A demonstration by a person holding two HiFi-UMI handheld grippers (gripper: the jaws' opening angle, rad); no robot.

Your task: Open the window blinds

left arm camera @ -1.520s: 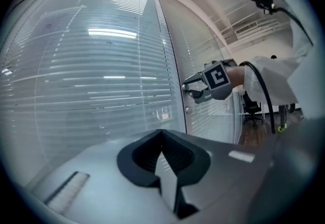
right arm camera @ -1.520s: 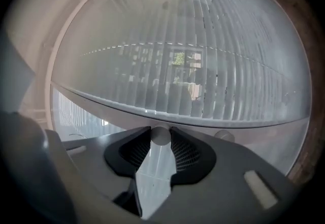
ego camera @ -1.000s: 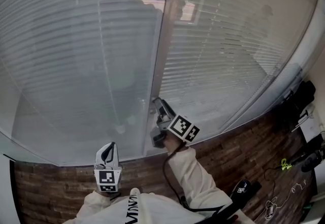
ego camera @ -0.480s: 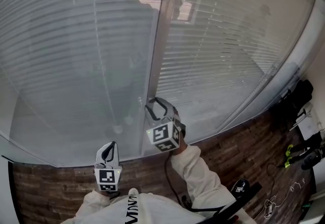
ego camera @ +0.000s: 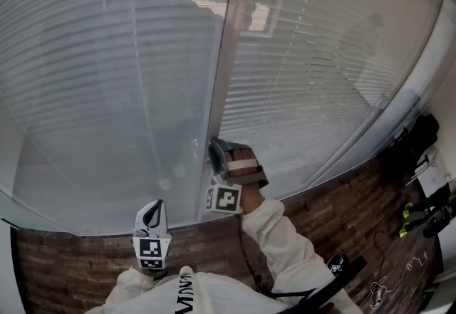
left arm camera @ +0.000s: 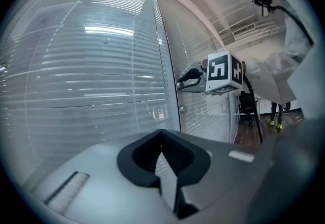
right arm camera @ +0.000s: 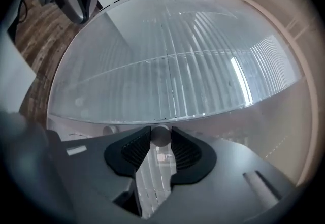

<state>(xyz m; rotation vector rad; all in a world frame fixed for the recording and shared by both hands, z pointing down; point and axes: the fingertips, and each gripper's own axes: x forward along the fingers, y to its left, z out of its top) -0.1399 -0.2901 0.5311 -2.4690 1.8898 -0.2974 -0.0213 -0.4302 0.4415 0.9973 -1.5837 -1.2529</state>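
Observation:
Closed white slatted blinds [ego camera: 121,85] hang behind glass on both sides of a pale upright frame post [ego camera: 222,70]. My right gripper [ego camera: 211,146] reaches level to the foot of that post. In the right gripper view a small round knob [right arm camera: 161,135] sits between its ribbed pads [right arm camera: 136,150], which press on it from both sides. Its jaws have just been closing, with the knob between them. My left gripper [ego camera: 150,216] hangs back lower left, short of the glass, shut and empty. From the left gripper view the right gripper [left arm camera: 179,85] shows at the post.
A second small knob [left arm camera: 183,109] sits on the post just below the right gripper. Dark wood floor [ego camera: 335,213] runs along the window. A black bag [ego camera: 420,136] and cables [ego camera: 399,283] lie at the right. A person [left arm camera: 278,112] and a chair [left arm camera: 248,107] stand far back.
My right gripper has rolled far round on the knob. Its marker cube swung from the right side to below the jaws, and it slid slightly left. The left gripper kept still.

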